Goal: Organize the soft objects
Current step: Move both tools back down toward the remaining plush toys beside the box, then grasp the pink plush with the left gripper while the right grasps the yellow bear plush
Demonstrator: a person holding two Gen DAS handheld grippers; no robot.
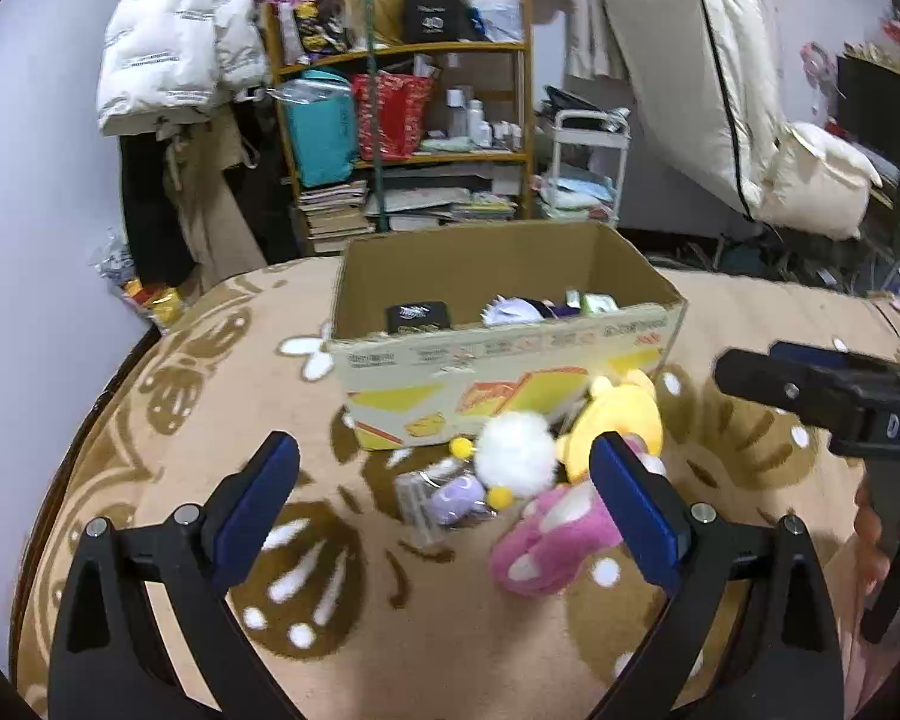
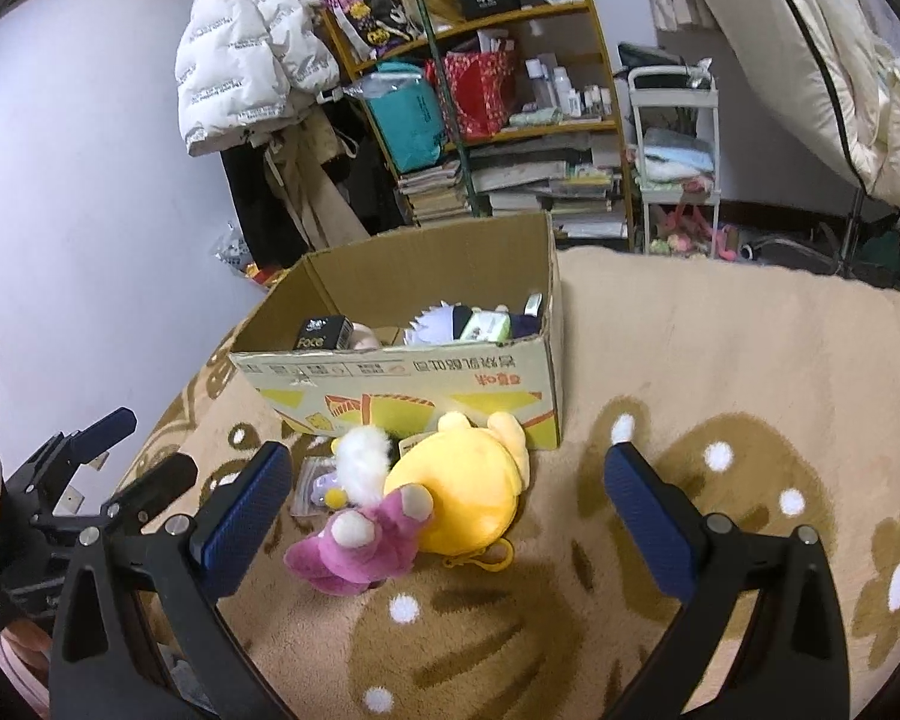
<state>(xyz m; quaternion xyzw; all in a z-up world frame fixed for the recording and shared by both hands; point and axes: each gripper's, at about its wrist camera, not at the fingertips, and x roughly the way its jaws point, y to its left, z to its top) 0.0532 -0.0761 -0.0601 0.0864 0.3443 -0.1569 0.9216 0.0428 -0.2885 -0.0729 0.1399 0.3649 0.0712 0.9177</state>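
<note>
Four soft things lie in a huddle on the tan flowered blanket [image 2: 720,348], just in front of one open cardboard box [image 2: 402,375]. From the left: a small lilac toy [image 1: 453,495] sealed in a clear wrapper; a white pompom [image 1: 516,459], fluffy, with two little yellow balls at its edge; a pink plush [image 2: 360,543] with cream paws, lying on its side; and a round yellow plush [image 2: 462,492] with two ears and a yellow clip loop at its lower edge. The pink plush leans against the yellow one, and the yellow one's ears touch the box's front wall. The pompom touches the pink and yellow plushes.

Inside the box, left to right: one black carton [image 2: 324,333], one white spiky-haired doll [image 2: 441,321], one pale green pack [image 2: 489,324].

The left gripper [image 1: 444,480] hovers low over the pile, jaws spread wide and empty, the lilac toy and pompom between its pads. The right gripper [image 2: 444,492] is likewise wide apart and holds nothing, with the pink and yellow plushes between its fingers.
</note>
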